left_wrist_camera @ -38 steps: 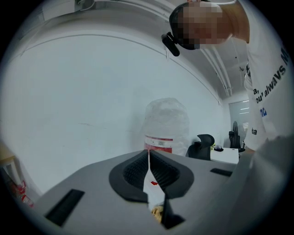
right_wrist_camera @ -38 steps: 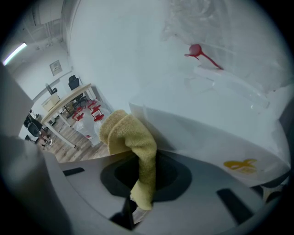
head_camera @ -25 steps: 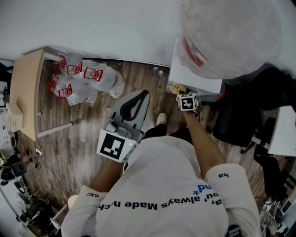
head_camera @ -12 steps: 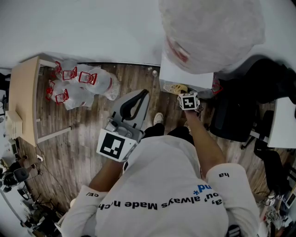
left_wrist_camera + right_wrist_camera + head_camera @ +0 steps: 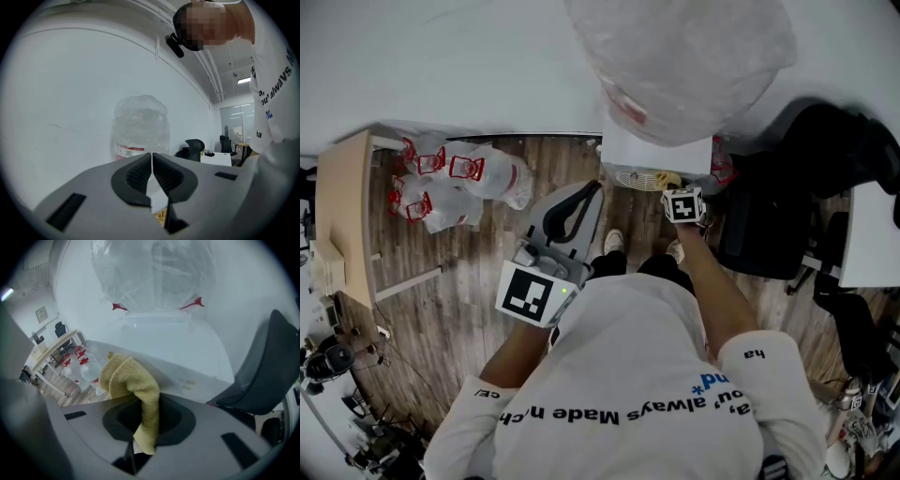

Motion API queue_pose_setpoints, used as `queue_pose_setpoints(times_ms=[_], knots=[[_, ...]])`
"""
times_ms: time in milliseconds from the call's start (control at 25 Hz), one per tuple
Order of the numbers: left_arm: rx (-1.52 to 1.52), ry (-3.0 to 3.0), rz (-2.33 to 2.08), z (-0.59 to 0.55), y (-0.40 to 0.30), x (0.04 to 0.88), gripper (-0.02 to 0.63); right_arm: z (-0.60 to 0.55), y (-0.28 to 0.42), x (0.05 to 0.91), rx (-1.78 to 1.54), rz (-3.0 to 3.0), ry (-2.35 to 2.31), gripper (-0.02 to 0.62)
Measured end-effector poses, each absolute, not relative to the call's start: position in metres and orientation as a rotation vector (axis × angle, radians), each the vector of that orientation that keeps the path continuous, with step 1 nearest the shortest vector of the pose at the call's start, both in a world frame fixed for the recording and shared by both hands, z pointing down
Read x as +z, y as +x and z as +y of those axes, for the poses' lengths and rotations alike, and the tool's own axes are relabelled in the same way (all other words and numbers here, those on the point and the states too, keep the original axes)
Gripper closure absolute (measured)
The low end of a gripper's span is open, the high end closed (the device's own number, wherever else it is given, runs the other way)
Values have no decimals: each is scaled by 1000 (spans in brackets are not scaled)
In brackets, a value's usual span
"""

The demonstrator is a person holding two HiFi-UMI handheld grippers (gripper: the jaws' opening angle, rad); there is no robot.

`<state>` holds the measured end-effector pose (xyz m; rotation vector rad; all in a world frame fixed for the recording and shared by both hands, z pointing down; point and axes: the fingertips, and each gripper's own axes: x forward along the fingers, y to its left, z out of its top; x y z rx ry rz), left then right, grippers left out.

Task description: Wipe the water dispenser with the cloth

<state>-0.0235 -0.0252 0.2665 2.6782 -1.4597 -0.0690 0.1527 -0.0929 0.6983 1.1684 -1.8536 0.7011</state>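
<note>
The water dispenser (image 5: 654,150) is a white box with a big clear bottle (image 5: 675,56) on top, standing at the wall. My right gripper (image 5: 668,187) is shut on a yellow cloth (image 5: 661,178) and holds it at the dispenser's front, below the top edge. In the right gripper view the cloth (image 5: 133,383) bunches out of the gripper (image 5: 147,416) towards the white dispenser (image 5: 168,345) and the bottle (image 5: 150,273). My left gripper (image 5: 570,217) hangs shut and holds nothing, left of the dispenser. In its own view this gripper (image 5: 152,164) points at the bottle (image 5: 140,129).
A black office chair (image 5: 769,225) stands right of the dispenser, also in the right gripper view (image 5: 267,376). Bagged clear bottles with red labels (image 5: 455,178) lie on the wood floor at left, next to a light wooden table (image 5: 342,216). A white desk (image 5: 872,248) is at far right.
The dispenser has slid left in the head view while my right gripper stays mid-frame, so the cloth now sits further right along the dispenser's front. The left gripper has not moved.
</note>
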Motion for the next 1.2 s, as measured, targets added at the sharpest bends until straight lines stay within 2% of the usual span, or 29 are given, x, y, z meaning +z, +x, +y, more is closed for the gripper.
queue_pose_setpoints(times_ms=[520, 1200], knots=[[-58, 2702, -1405, -34, 22, 266, 580, -92, 210, 694, 713, -1800, 1212, 537], [-21, 2685, -1367, -45, 42, 282, 580, -98, 238, 703, 720, -1786, 1213, 537]])
